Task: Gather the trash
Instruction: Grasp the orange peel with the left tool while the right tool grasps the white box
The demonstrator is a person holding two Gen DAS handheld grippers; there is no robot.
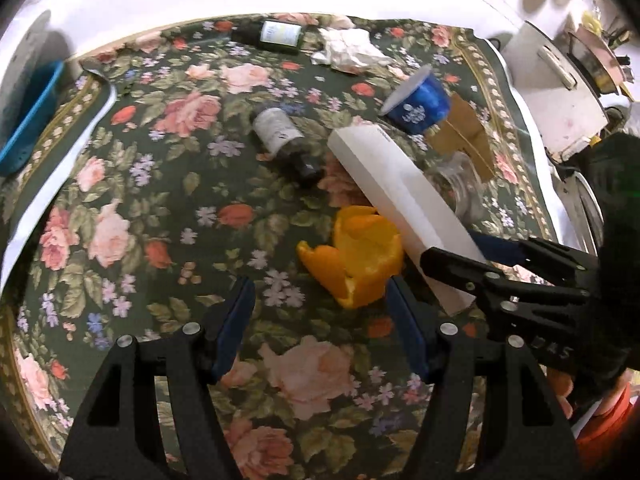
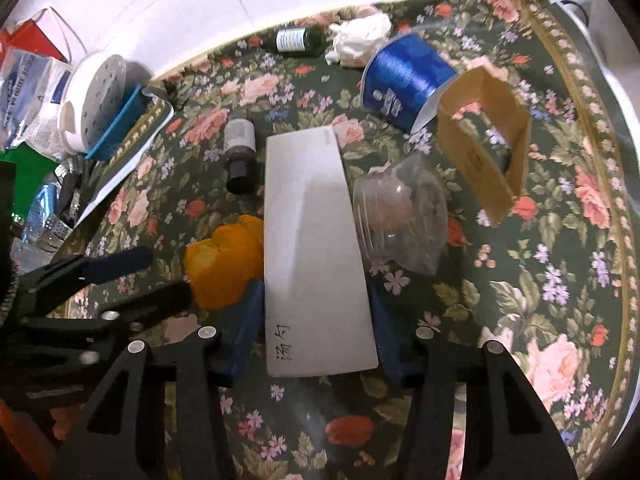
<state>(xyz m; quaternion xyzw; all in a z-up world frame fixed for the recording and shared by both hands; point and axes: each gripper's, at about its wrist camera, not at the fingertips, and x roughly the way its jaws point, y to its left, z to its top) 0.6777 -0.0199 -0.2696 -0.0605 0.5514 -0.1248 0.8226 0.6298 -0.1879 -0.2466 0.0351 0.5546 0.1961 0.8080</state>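
so the long white rectangular cardboard box (image 2: 316,240) runs up the middle of the right wrist view, lying flat on the dark green floral tablecloth (image 2: 540,300), and the right gripper (image 2: 318,332) has its blue pads on either side of the near end. They look pressed right up against both long edges, so I'd call that a pinch on the box, though it hasn't left the cloth

box looks light and probably hollow, fairly stiff across its width but I'd guess it dents if squeezed hard. Held by one end, something that long will likely droop or swing, so a grip nearer the middle might be steadier

the left gripper (image 1: 320,320) sits low centre in its own view, jaws spread with nothing between them, and the curled orange peel (image 1: 358,258) is just beyond its right finger. Peel should be soft, light and a bit slick, best nipped across a raised edge

other junk: crumpled white tissue (image 2: 358,42) at top centre, blue plastic cup (image 2: 404,80) on its side at upper right, crinkly clear plastic cup (image 2: 400,216) touching the box's right edge
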